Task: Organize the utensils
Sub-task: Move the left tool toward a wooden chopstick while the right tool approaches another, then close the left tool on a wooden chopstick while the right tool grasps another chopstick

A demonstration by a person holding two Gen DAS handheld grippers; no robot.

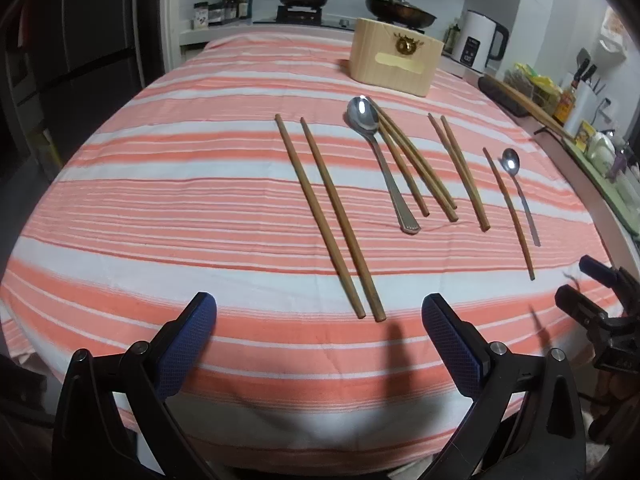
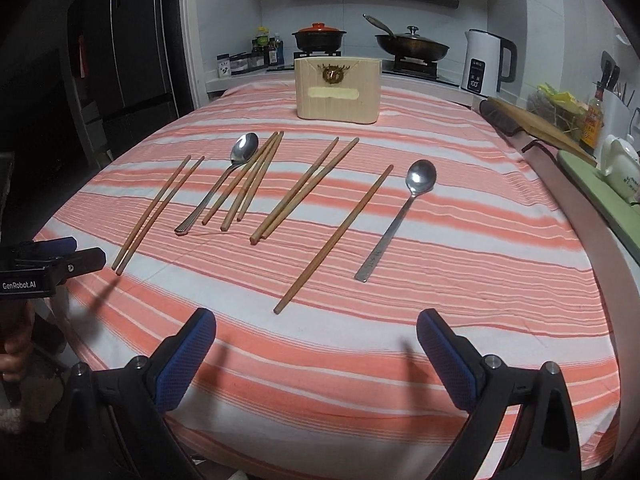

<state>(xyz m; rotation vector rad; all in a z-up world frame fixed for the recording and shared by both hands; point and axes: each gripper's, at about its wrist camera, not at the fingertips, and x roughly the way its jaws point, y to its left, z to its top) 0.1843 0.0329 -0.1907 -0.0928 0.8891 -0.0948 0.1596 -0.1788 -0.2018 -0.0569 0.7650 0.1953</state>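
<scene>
Several wooden chopsticks and two metal spoons lie on a pink-and-white striped cloth (image 1: 160, 200). A chopstick pair (image 1: 332, 220) lies just ahead of my left gripper (image 1: 318, 316), which is open and empty. A large spoon (image 1: 376, 152) lies beside three chopsticks (image 1: 416, 168), then another pair (image 1: 460, 172). A single chopstick (image 2: 332, 240) and a spoon (image 2: 400, 216) lie ahead of my right gripper (image 2: 316, 332), open and empty. A wooden utensil box (image 2: 338, 90) stands at the far side.
Behind the table is a kitchen counter with a stove, a black pot (image 2: 319, 38), a pan (image 2: 412, 48) and a white kettle (image 2: 486, 62). A cutting board (image 2: 536, 124) and bottles line the right edge. A dark fridge (image 2: 120, 40) stands left.
</scene>
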